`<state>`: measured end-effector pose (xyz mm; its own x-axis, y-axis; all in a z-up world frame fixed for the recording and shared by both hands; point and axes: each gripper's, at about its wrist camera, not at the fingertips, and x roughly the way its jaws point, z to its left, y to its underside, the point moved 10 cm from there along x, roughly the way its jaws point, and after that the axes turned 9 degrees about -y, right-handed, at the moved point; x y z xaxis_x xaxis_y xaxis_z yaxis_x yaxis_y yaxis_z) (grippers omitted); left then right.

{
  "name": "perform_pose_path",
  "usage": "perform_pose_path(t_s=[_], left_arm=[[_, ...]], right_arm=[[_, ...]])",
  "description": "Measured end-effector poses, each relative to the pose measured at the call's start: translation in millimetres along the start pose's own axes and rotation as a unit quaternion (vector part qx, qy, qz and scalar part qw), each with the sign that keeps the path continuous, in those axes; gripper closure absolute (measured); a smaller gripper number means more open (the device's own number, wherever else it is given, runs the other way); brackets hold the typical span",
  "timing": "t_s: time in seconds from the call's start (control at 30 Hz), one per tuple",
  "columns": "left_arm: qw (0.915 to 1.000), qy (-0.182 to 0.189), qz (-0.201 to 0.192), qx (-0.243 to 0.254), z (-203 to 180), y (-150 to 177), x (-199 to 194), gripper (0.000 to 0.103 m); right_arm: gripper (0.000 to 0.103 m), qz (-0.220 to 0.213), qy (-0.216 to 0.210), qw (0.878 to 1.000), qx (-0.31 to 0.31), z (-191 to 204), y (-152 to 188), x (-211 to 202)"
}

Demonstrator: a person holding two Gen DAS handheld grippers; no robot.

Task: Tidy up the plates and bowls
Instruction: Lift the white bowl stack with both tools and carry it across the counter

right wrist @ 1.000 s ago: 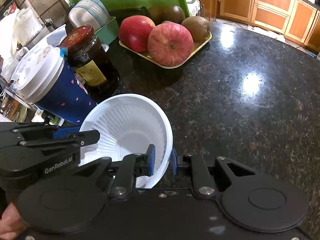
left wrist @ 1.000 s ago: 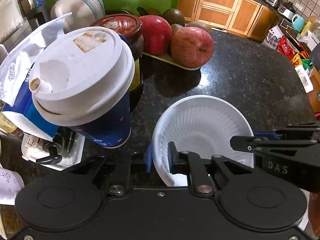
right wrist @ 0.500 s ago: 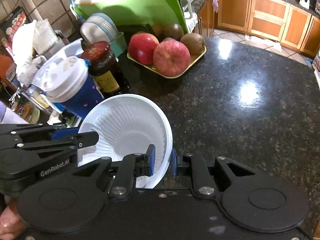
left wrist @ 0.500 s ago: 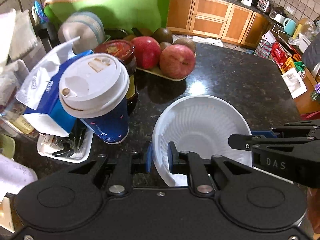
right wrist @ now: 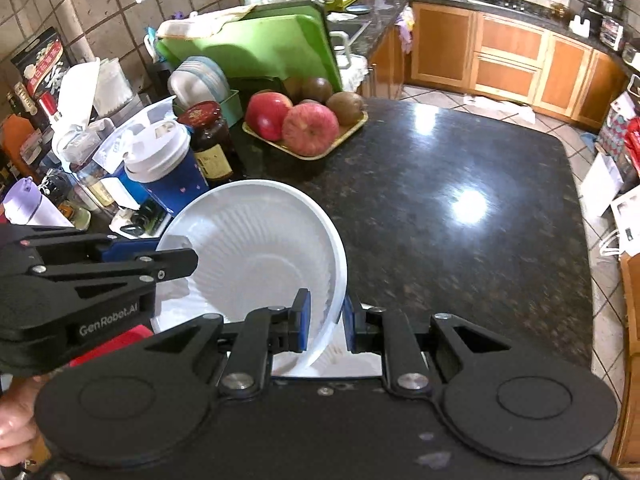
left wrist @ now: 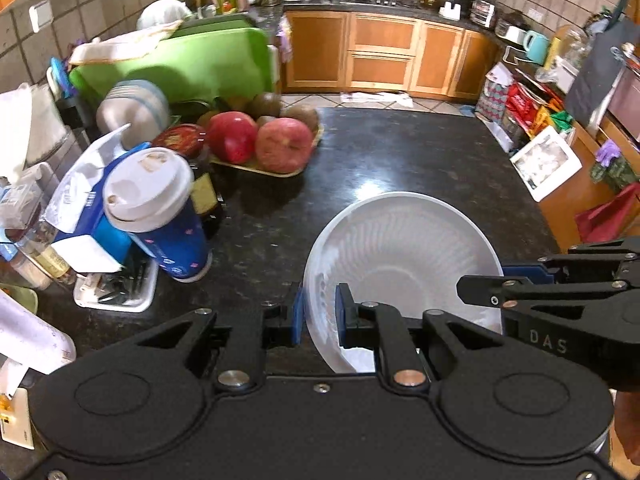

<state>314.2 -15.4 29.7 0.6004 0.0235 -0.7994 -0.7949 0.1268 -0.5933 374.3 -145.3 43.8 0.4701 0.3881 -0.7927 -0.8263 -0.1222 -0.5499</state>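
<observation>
Above the near part of the dark counter (right wrist: 460, 184) we hold a white bowl (left wrist: 400, 256) with both tools, tilted. Our left gripper (left wrist: 319, 314) pinches its left rim and our right gripper (right wrist: 326, 318) pinches its right rim. To the far left stand a lidded blue cup (left wrist: 160, 216), a jar (right wrist: 208, 136) and a tray of apples (right wrist: 304, 128).

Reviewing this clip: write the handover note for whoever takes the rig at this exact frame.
Left gripper: shut on the white bowl, at its left rim.
Right gripper: shut on the same bowl's right rim.
The bowl is held tilted above the dark counter, beside the blue cup and the fruit tray.
Done: bowl picked up.
Left: set it with the stacked plates.
</observation>
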Motion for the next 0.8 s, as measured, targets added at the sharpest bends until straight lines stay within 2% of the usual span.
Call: perform_pose_path(t_s=[0.3, 0.53, 0.8], left_arm=[[0.999, 0.025, 0.026, 0.028, -39, 16, 8, 0.082], [0.9977, 0.027, 0.055, 0.027, -51, 31, 24, 0.082], [0.9966, 0.026, 0.074, 0.025, -53, 46, 39, 0.082]], right_arm=[[0.084, 0.003, 0.016, 1.0, 0.026, -30, 34, -18], [0.084, 0.03, 0.015, 0.999, 0.043, -41, 56, -3], [0.084, 0.052, 0.015, 0.997, 0.049, -46, 65, 16]])
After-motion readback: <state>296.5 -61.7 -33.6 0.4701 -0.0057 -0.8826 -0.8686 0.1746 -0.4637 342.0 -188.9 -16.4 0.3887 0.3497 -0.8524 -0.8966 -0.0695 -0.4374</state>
